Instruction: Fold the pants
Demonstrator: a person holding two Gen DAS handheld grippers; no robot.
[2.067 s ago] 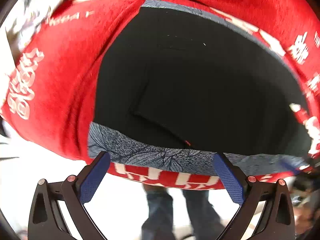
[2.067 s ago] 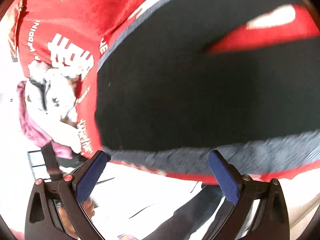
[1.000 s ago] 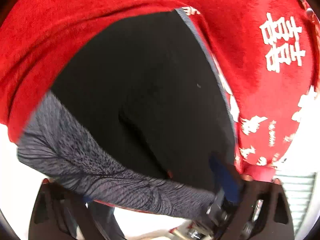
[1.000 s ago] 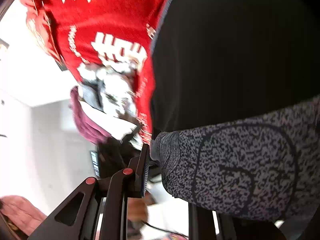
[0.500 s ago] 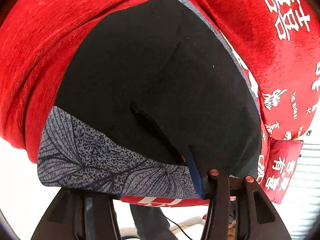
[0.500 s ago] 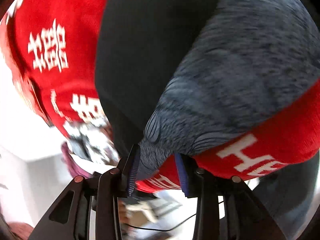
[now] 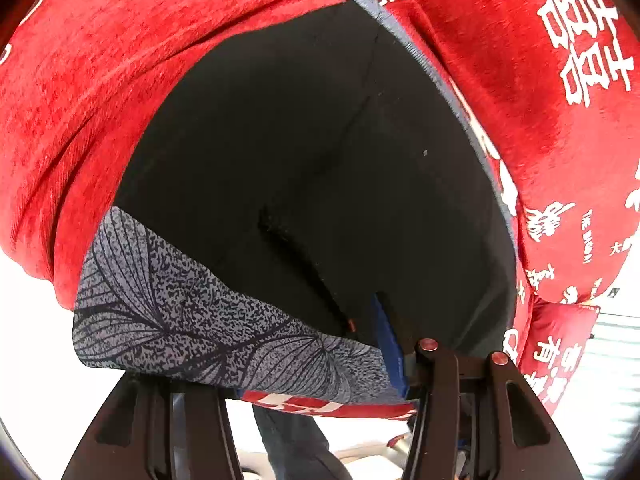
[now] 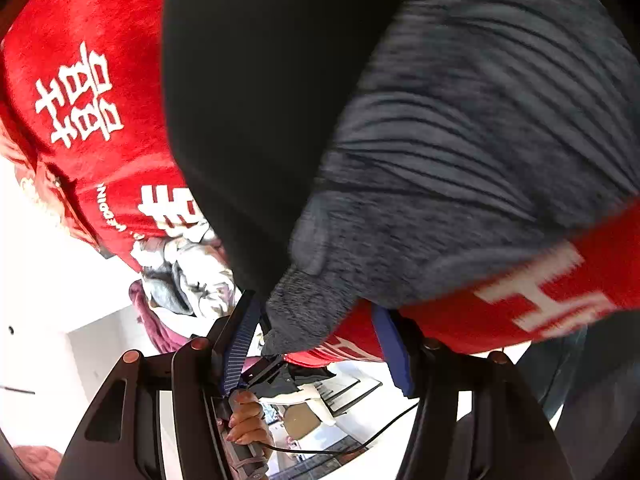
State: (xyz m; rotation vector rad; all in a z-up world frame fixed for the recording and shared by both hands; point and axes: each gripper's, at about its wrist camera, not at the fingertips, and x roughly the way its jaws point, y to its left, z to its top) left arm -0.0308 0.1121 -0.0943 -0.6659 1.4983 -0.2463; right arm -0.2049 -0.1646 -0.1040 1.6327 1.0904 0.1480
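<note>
Both tongs, left tongs [image 7: 304,364] and right tongs [image 8: 316,336], clamp grey waistband (leaf-patterned) of black pants [image 7: 320,168] over red blanket [image 7: 120,60].

The pants [image 7: 320,168] are a matt black, smooth-looking cloth; their waistband [image 7: 192,320] is a speckled grey knit with dark leaf-vein lines, slightly rough. Under them the blanket [image 7: 120,64] is a plushy red cloth with a short nap and flat white printed characters. At 5 o'clock in the left wrist view, the fingers [image 7: 390,344] carry a blue ribbed pad on matt black plastic with coppery metal rivets.
</note>
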